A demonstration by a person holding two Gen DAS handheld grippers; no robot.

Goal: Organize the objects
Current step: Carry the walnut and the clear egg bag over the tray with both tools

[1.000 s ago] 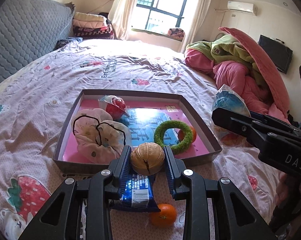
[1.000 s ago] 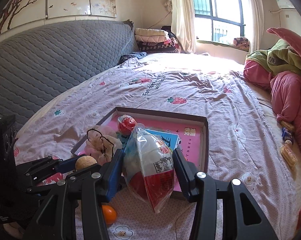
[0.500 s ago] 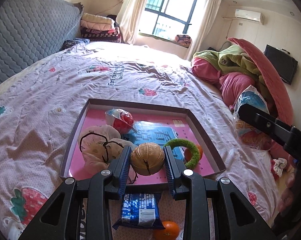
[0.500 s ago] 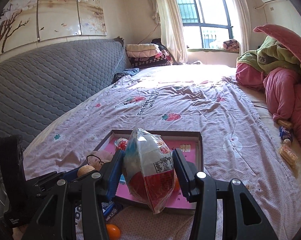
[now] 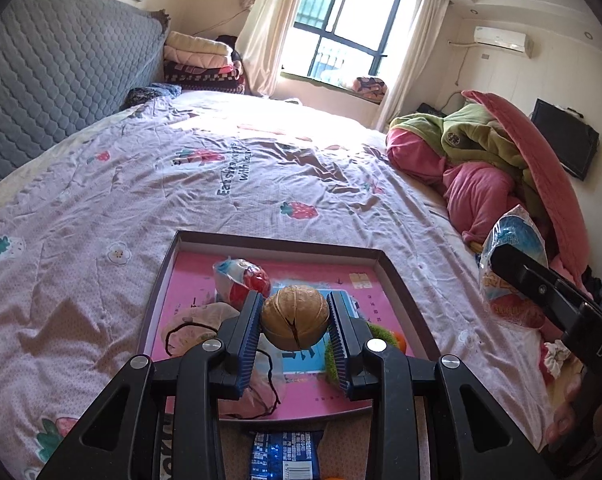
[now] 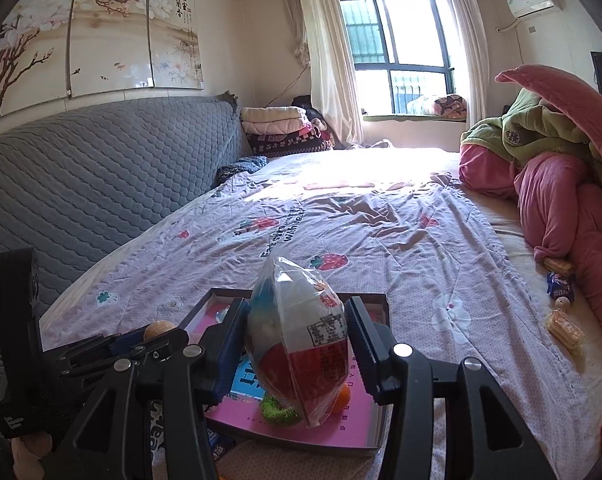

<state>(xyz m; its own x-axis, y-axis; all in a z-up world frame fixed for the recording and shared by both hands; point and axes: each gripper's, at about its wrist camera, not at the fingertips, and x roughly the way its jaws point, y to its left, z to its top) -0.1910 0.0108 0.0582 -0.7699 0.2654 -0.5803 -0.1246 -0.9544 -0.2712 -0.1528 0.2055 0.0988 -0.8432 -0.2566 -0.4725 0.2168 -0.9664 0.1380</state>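
My left gripper (image 5: 294,322) is shut on a tan walnut (image 5: 294,317) and holds it above the near part of a shallow pink-lined box (image 5: 397,280) on the bed. My right gripper (image 6: 297,350) is shut on a clear bagged toy egg (image 6: 299,354), red and white, above the box (image 6: 367,300). The box holds a second bagged egg (image 5: 243,280), a pink cloth bundle with black cord (image 5: 197,328), a green fuzzy ring (image 5: 377,336) and a small orange (image 5: 399,340). The right gripper with its bag (image 5: 513,276) shows at the right in the left wrist view.
A blue snack packet (image 5: 285,454) lies on the floral sheet just in front of the box. Pink and green bedding (image 5: 481,160) is piled at the right. Small snacks (image 6: 561,304) lie by the bedding. A grey quilted headboard (image 6: 81,184) runs along the left.
Both grippers have risen and tilted up with their loads. The box now sits lower and nearer the bottom of both views, and the loose orange in front has dropped out of sight.
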